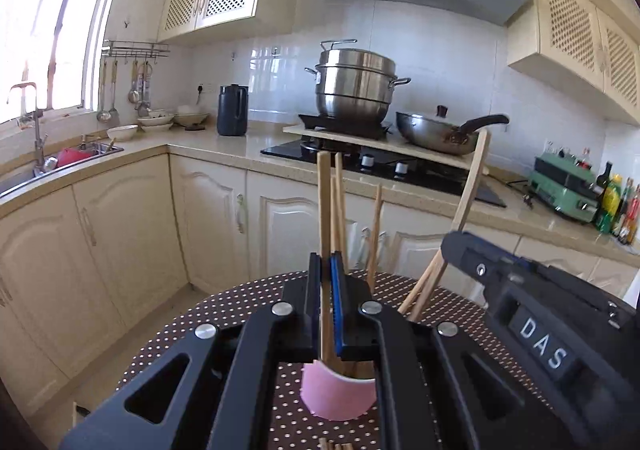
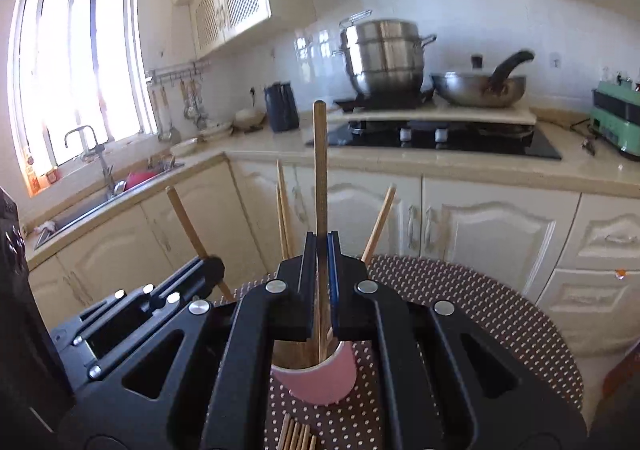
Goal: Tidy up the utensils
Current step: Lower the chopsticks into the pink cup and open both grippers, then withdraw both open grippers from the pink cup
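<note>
A pink cup (image 1: pixel 340 394) (image 2: pixel 320 382) stands on the round dotted table (image 1: pixel 240 314) (image 2: pixel 480 310) with several wooden chopsticks (image 1: pixel 375 226) (image 2: pixel 378 222) leaning in it. My left gripper (image 1: pixel 326 262) is shut on an upright chopstick (image 1: pixel 324 202) whose lower end reaches into the cup. My right gripper (image 2: pixel 322 240) is shut on another upright chopstick (image 2: pixel 320 170), its lower end also inside the cup. Each gripper shows in the other's view: the right gripper (image 1: pixel 452 246) with its tilted stick (image 1: pixel 474 178), the left gripper (image 2: pixel 214 264) with its stick (image 2: pixel 186 218).
Loose chopsticks (image 2: pixel 296 434) (image 1: pixel 332 446) lie on the table in front of the cup. Behind the table runs a kitchen counter (image 1: pixel 224 146) with a hob, a steel steamer pot (image 1: pixel 354 86), a wok (image 1: pixel 436 134), a sink (image 1: pixel 72 158) and a green appliance (image 1: pixel 564 186).
</note>
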`<state>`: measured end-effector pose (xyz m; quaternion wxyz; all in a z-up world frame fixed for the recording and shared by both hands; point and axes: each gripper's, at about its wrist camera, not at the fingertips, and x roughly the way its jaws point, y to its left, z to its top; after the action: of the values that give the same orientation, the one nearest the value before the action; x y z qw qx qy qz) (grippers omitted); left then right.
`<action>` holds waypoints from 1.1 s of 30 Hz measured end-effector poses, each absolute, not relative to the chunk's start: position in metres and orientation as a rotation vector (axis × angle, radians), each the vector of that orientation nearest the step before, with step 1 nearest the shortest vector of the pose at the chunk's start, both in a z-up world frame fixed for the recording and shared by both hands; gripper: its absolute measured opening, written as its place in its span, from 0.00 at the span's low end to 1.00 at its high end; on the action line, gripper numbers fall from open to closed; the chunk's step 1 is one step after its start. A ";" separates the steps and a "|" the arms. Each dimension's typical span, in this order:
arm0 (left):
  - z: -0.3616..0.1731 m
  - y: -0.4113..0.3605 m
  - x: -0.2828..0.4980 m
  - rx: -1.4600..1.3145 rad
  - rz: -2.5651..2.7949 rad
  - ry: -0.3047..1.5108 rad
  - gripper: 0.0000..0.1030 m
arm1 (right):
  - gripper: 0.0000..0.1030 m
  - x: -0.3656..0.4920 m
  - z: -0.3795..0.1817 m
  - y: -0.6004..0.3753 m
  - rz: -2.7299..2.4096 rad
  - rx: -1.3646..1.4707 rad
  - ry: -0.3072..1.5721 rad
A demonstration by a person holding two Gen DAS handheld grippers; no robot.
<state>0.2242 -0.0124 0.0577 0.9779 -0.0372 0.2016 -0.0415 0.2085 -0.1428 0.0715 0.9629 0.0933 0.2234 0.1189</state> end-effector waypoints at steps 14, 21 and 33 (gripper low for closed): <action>0.027 -0.010 0.226 -0.058 -0.096 0.392 0.24 | 0.06 0.220 0.026 -0.148 0.261 0.180 0.586; 0.016 -0.012 0.214 -0.022 -0.106 0.372 0.33 | 0.08 0.218 0.015 -0.145 0.283 0.155 0.637; 0.011 0.004 0.195 -0.046 -0.096 0.379 0.42 | 0.66 0.196 0.018 -0.158 0.261 0.172 0.591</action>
<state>0.1951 0.0041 0.0111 0.9807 -0.0229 0.1881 -0.0475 0.1961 -0.1580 0.0183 0.9446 0.0844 0.2902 0.1281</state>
